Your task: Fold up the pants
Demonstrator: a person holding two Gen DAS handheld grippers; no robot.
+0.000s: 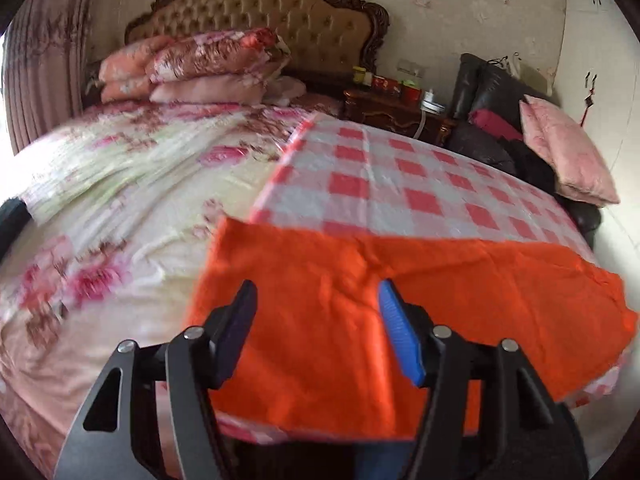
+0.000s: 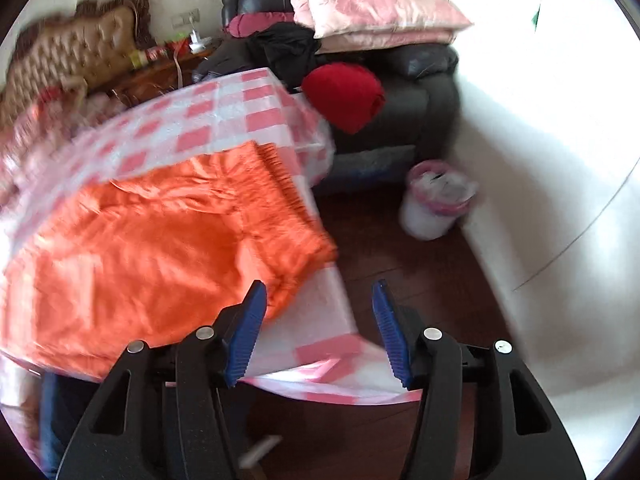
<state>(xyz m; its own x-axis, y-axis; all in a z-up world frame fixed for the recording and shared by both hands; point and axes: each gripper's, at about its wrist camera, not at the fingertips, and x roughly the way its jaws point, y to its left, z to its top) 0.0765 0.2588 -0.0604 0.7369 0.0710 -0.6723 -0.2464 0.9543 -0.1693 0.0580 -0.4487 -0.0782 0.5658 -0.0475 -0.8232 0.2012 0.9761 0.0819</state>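
Orange pants [image 1: 360, 320] blurred on checked cloth [image 1: 400, 184], both grippers [image 1: 318, 320] [image 2: 318, 320] agape, empty.

The orange pants [image 1: 360, 320] lay flat and folded on the red-checked cloth [image 1: 400, 184], their ribbed waistband toward the cloth's right edge.

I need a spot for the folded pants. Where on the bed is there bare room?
Bare room lies on the checked cloth beyond the orange pants' far edge, toward the nightstand, and on the floral bedspread left of the pants. Crowded spots: the stacked quilts by the headboard, and the armchair piled with pillows. Both claws, left and right, are open.
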